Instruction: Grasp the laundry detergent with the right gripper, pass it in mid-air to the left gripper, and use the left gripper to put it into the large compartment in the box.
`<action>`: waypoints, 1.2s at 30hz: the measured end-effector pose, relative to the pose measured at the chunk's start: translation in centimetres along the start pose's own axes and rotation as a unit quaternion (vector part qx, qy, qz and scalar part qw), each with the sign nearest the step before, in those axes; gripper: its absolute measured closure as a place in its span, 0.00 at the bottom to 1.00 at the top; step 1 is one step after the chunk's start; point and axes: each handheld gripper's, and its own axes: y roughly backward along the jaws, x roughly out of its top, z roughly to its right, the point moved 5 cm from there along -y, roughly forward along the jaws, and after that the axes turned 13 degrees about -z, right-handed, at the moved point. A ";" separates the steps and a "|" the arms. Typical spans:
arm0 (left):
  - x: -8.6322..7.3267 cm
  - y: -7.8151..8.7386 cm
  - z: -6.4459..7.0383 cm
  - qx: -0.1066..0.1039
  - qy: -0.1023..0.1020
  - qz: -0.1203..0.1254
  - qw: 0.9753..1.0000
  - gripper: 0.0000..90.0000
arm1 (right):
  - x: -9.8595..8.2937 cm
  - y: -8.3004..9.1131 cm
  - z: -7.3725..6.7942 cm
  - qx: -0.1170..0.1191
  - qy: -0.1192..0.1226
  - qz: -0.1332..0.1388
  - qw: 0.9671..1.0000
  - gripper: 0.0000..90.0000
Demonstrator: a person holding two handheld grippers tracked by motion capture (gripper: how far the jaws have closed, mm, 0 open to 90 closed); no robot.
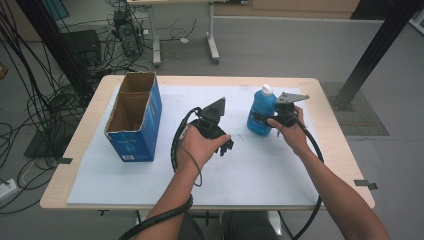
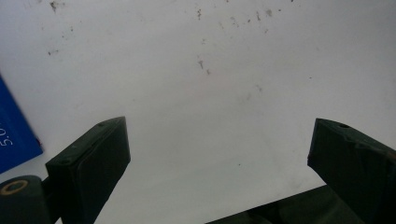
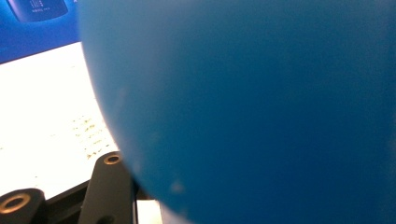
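High view: the right gripper (image 1: pixel 267 121) pinches the upright blue bottle (image 1: pixel 261 116) on the white mat (image 1: pixel 250 170), well apart from the open cardboard box (image 1: pixel 135 116); the left gripper (image 1: pixel 226 145) idles mid-table. Left gripper view: jaws spread over bare mat. Right gripper view: the bottle presses close (grasp apparently made), so lifting toward the box seems next.

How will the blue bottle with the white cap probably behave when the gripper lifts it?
The blue bottle is tall and stands upright, so a sideways push may tip it. Its rounded, smooth-looking wall, close before the right gripper, could slip or turn between flat jaws. Its weight cannot be judged.
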 end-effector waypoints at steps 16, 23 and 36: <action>0.1 0.0 0.3 0.000 -0.004 -0.003 1.000 0.07 | 0.0 0.0 0.0 0.000 -0.001 0.000 1.000 0.48; 0.0 0.0 0.2 0.000 -0.003 -0.002 1.000 0.07 | 0.0 0.0 0.0 0.000 -0.002 0.000 1.000 0.48; 0.0 0.1 0.2 0.001 -0.005 -0.003 1.000 0.07 | 0.0 0.0 0.0 0.000 -0.002 -0.001 1.000 0.48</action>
